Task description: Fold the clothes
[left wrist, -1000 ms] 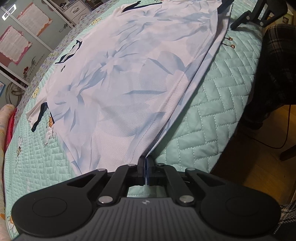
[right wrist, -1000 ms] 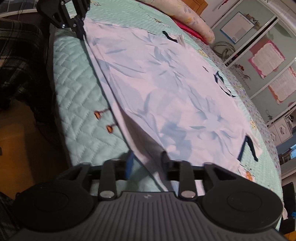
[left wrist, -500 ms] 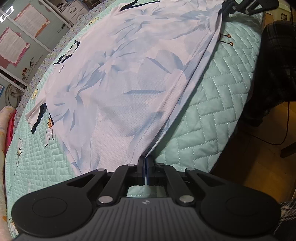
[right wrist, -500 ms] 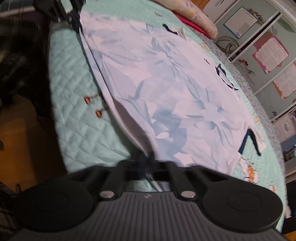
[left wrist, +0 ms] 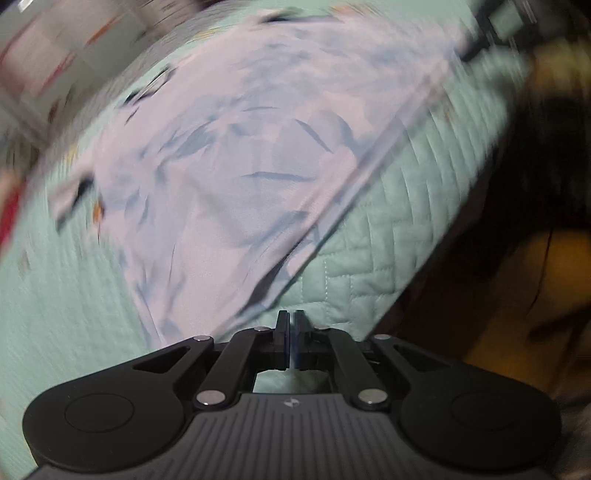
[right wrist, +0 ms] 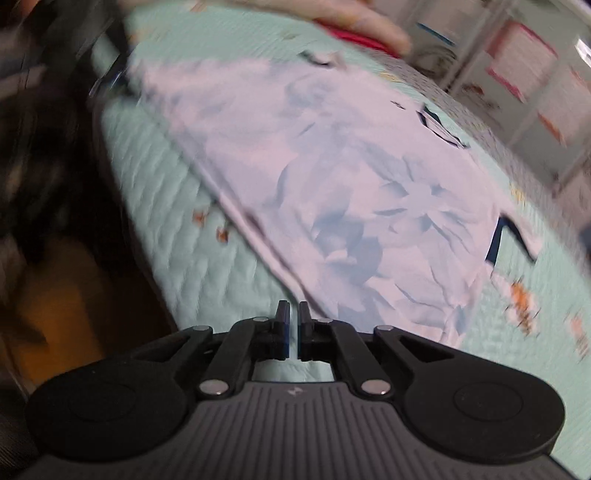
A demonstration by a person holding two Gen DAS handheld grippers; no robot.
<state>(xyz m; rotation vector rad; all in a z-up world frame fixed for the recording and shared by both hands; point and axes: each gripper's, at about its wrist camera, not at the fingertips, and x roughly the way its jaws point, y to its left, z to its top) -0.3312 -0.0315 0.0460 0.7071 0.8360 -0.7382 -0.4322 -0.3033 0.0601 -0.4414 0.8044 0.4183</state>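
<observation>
Now, in the left wrist view, the left gripper (left wrist: 291,325) sits at the bottom centre with its jaws pressed together on the near corner of the shirt (left wrist: 240,177). The shirt is pale with blue flower shapes and spreads from that corner toward the upper part of the frame, lying on a green quilted bedspread (left wrist: 399,229). Its hem runs diagonally to the upper right, where the right gripper (left wrist: 480,44) shows as a dark blur at the other corner. Much of this frame is smeared.

In the right wrist view, the right gripper (right wrist: 293,321) is also at the bottom centre, jaws together on the hem where it meets them. The right jaws have just been closing, and the cloth is between them. The hem climbs to the upper left, where the dark blur of the left gripper sits at the shirt's corner.

To do this fold well, I judge both corners should rise level and travel together toward the collar, keeping the hem taut so no slack bunches.

Only the right view shows the small orange marks (right wrist: 210,225) on the bedspread beside the hem and a pink pillow (right wrist: 369,26) at the top; only the left shows the yellow-brown floor (left wrist: 535,288) at lower right.
</observation>
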